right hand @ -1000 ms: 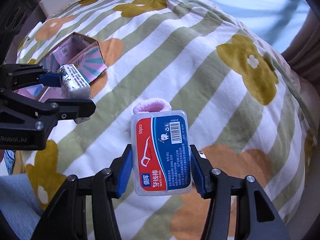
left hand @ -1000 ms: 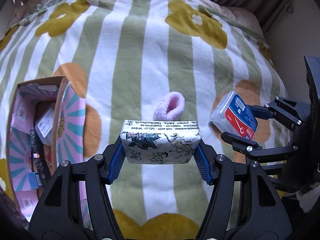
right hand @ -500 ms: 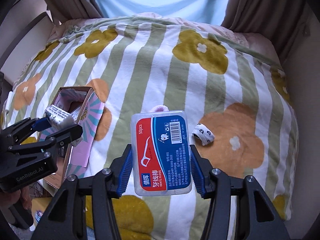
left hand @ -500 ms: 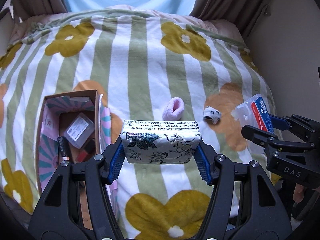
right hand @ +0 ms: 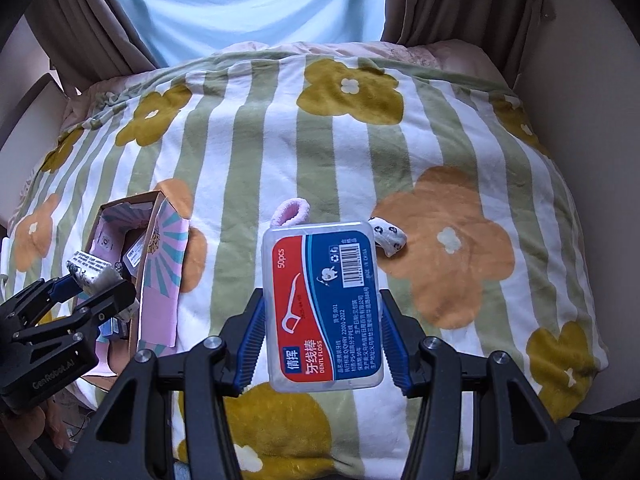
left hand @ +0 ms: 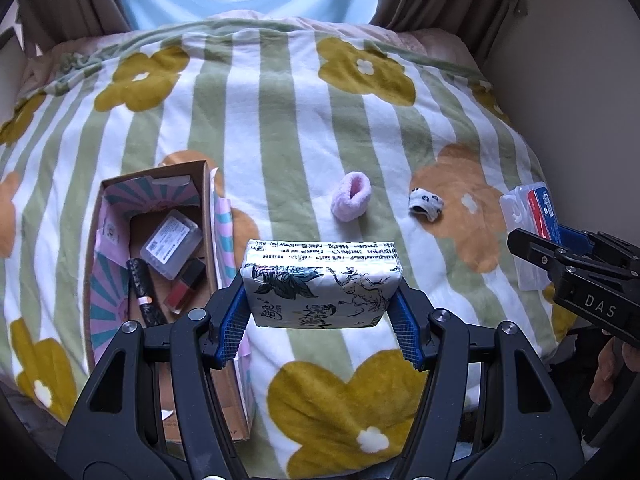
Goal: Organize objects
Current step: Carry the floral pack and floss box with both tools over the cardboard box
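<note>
My left gripper (left hand: 320, 316) is shut on a flower-printed tissue pack (left hand: 322, 280), held above the blanket just right of the open cardboard box (left hand: 96, 240). My right gripper (right hand: 322, 336) is shut on a clear dental floss box (right hand: 322, 304) with a red and blue label, held above the blanket's near side. Each gripper shows in the other's view: the right one (left hand: 560, 240) at the right edge, the left one (right hand: 86, 280) over the box (right hand: 156, 204). A pink hair tie (left hand: 351, 196) and a white patterned hair tie (left hand: 426, 209) lie on the blanket.
The box holds a clear case (left hand: 173, 243), a red bottle (left hand: 185, 286) and a dark tube (left hand: 141, 288). The striped flower blanket (left hand: 280, 100) covers a bed with curtains (right hand: 100, 20) behind and a wall (left hand: 580, 80) at the right.
Both grippers have pulled back and up from the blanket with their objects held. More of the bed, the box's inside and the white patterned hair tie have come into view.
</note>
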